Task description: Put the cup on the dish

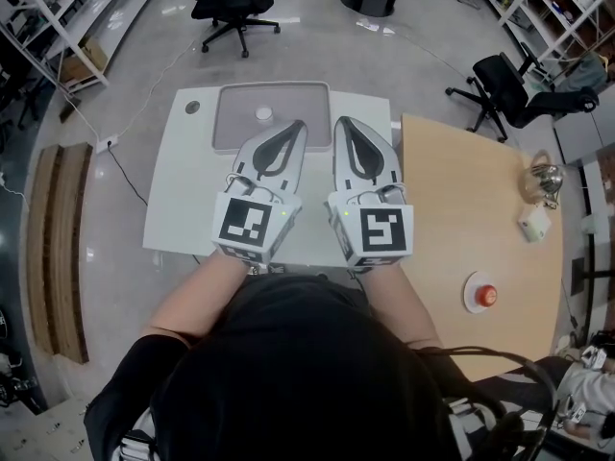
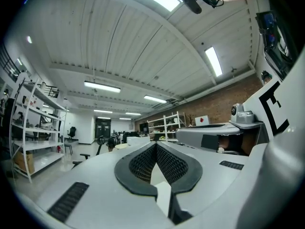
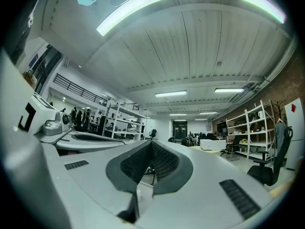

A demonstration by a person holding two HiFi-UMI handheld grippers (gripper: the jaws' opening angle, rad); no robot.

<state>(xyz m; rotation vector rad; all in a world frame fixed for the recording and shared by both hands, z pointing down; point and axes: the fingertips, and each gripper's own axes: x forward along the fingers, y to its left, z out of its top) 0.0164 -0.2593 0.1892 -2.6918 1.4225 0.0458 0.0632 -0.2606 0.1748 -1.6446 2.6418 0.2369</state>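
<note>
A small white cup (image 1: 264, 114) stands on a flat grey rectangular dish (image 1: 307, 99) at the far side of the white table (image 1: 173, 209). My left gripper (image 1: 299, 126) and right gripper (image 1: 342, 123) are held side by side above the table, level and pointing forward, nearer to me than the cup. Both are shut with nothing between the jaws. In the left gripper view the left gripper (image 2: 156, 145) has its tips meeting, and the view looks out over the room. The right gripper (image 3: 151, 142) in its own view is shut the same way. Neither gripper view clearly shows the cup.
A wooden table (image 1: 461, 190) adjoins on the right, carrying a red button (image 1: 479, 294), a small white box (image 1: 534, 222) and a shiny object (image 1: 545, 177). Office chairs (image 1: 235, 3) and another office chair (image 1: 500, 89) stand beyond. Shelving lines the room's sides.
</note>
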